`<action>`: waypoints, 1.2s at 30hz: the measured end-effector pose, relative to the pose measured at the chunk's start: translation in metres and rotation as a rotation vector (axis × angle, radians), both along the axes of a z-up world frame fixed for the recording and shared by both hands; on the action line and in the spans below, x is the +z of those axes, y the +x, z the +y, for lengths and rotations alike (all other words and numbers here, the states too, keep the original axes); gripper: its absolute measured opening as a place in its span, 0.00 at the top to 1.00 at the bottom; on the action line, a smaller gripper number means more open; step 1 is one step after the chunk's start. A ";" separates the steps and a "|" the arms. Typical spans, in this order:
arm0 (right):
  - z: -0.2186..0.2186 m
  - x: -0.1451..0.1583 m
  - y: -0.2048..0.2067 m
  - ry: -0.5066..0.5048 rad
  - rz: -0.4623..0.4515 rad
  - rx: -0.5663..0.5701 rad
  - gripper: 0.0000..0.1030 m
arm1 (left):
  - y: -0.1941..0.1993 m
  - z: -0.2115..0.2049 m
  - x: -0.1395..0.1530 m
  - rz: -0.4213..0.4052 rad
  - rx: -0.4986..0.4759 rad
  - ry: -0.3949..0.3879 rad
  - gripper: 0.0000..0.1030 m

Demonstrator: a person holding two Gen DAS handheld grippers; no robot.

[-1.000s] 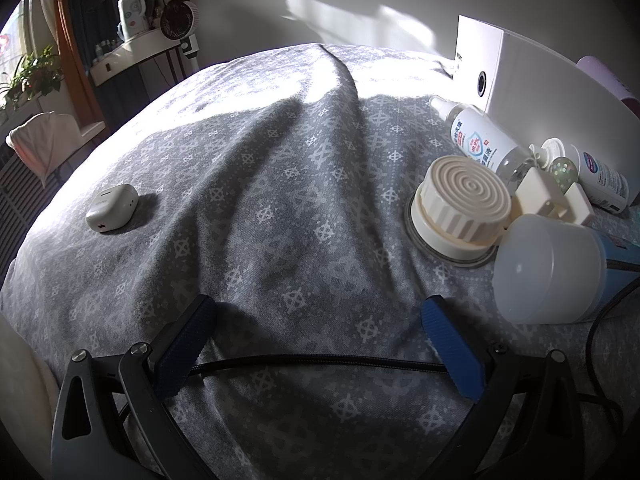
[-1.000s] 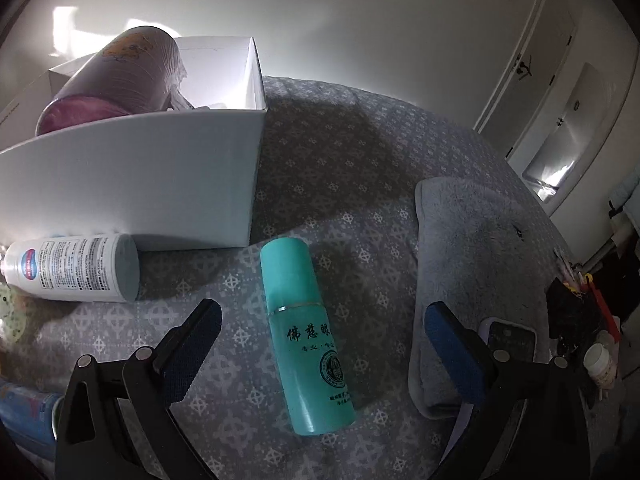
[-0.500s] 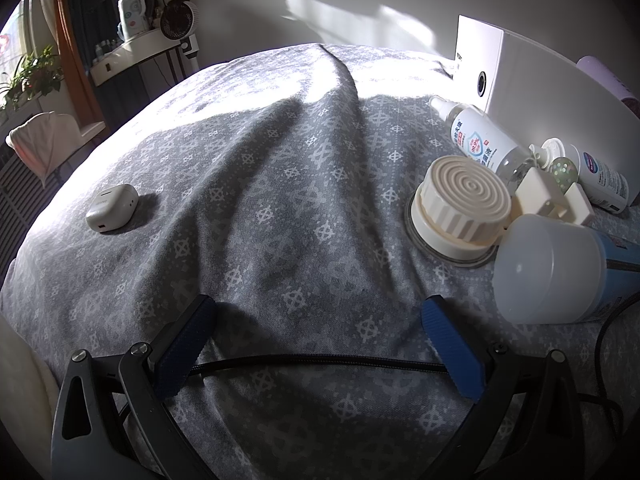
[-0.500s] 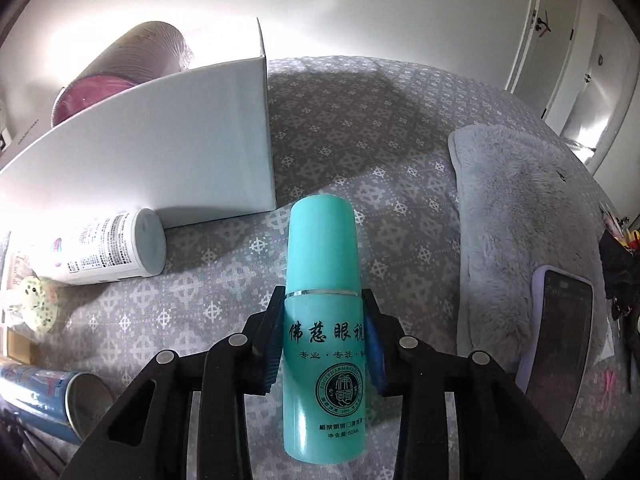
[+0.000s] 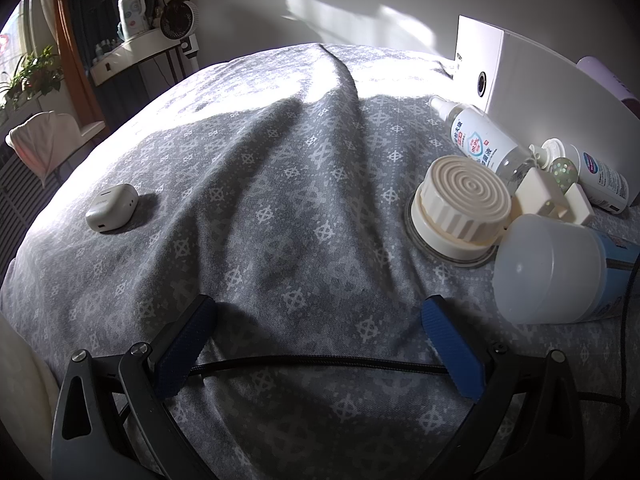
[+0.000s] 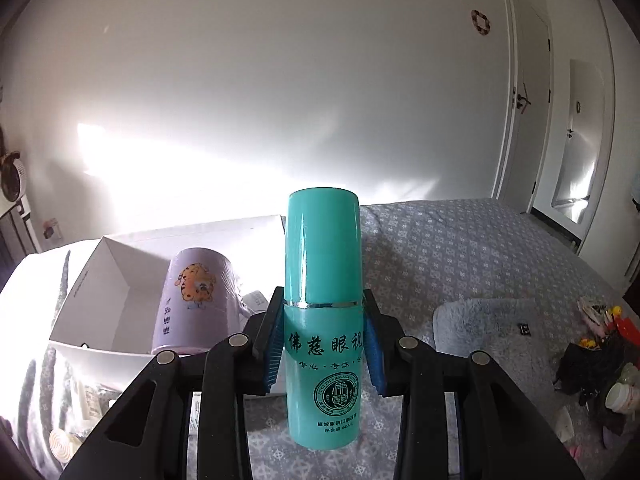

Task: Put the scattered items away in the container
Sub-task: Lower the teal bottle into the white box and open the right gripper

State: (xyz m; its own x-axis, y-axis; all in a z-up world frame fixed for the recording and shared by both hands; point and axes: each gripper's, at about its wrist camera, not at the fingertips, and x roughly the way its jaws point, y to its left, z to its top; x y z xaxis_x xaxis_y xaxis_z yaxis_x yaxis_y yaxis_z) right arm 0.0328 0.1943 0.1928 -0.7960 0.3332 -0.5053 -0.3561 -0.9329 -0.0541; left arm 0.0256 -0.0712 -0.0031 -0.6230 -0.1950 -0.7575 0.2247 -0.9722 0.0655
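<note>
Right tongs clamped on an upright teal bottle, raised above the bed near the white box holding a lilac mug, left tongs spread wide, empty, over the grey bedspread.

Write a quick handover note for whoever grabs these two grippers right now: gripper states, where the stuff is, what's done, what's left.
Right gripper: shut on the teal bottle, held up off the bed.
Left gripper: open, empty, low over the bedspread.
White box: already holds the purple cup.
Left to tidy: spray bottle, ribbed round lid, white-capped blue can, white label bottle, small white pieces beside the box, and the earbud case off alone.
Next, probably: drop the teal bottle in the box.
</note>
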 end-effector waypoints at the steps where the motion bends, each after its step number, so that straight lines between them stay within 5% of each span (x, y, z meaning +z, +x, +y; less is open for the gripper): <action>1: -0.004 0.001 -0.014 0.023 -0.009 0.005 0.69 | 0.000 0.000 0.000 0.000 0.000 0.000 0.00; 7: -0.026 -0.025 -0.092 -0.054 -0.124 0.072 0.69 | 0.000 0.000 0.000 0.000 0.000 -0.001 0.00; 13: -0.086 -0.035 -0.124 -0.209 -0.151 0.327 0.69 | 0.000 0.000 0.000 0.000 0.000 0.000 0.00; 25: -0.066 -0.067 -0.117 -0.081 -0.226 0.109 0.68 | -0.001 0.000 0.000 -0.001 0.000 -0.001 0.00; 28: -0.051 -0.067 -0.099 -0.104 -0.201 0.078 0.43 | -0.001 0.000 0.001 0.000 0.000 0.000 0.00; 30: -0.049 -0.062 -0.081 -0.074 -0.164 0.055 0.17 | -0.001 0.000 0.001 -0.001 0.000 0.000 0.00; 33: -0.049 -0.051 -0.040 -0.005 -0.102 0.036 0.00 | -0.001 0.000 0.001 -0.001 0.000 -0.001 0.00; 36: -0.041 -0.056 0.003 0.014 -0.103 0.034 0.00 | -0.001 0.000 0.001 -0.001 0.000 -0.001 0.00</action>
State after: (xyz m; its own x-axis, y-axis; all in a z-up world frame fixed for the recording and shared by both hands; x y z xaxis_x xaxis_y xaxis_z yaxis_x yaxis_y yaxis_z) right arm 0.0360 0.1533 0.1372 -0.7512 0.3143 -0.5805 -0.3161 -0.9433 -0.1016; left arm 0.0245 -0.0713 -0.0023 -0.6223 -0.1958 -0.7579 0.2248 -0.9721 0.0665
